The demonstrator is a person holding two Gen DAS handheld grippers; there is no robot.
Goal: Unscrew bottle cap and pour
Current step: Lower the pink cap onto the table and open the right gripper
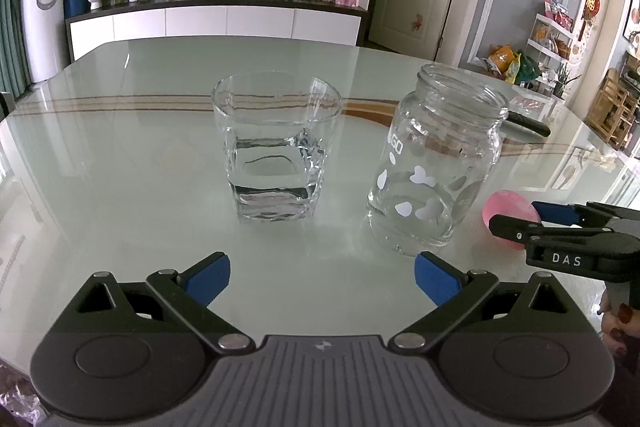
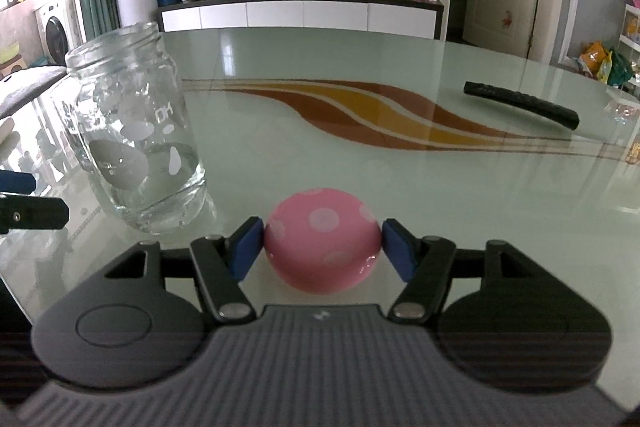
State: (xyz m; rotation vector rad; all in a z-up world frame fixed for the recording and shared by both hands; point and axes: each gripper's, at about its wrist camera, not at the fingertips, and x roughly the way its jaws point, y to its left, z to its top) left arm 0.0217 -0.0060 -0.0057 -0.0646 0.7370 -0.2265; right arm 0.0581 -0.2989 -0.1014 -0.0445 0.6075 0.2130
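Note:
The clear glass bottle (image 1: 436, 163) with white spots stands uncapped on the table, right of centre, with a little water at its bottom; it is also in the right wrist view (image 2: 136, 131). To its left stands a square tumbler (image 1: 276, 155) partly filled with water. My left gripper (image 1: 322, 267) is open and empty, just in front of both. The pink spotted cap (image 2: 322, 247) sits low over the table to the right of the bottle, with my right gripper (image 2: 323, 247) shut on it; the pair also shows in the left wrist view, gripper (image 1: 516, 217) and cap (image 1: 504, 205).
A black remote control (image 2: 520, 105) lies at the far right of the glass-topped table (image 2: 360, 155). A crumpled clear wrapper (image 2: 622, 111) lies beyond it near the edge. A hand (image 1: 618, 323) holds the right gripper's handle. A white cabinet and TV stand behind the table.

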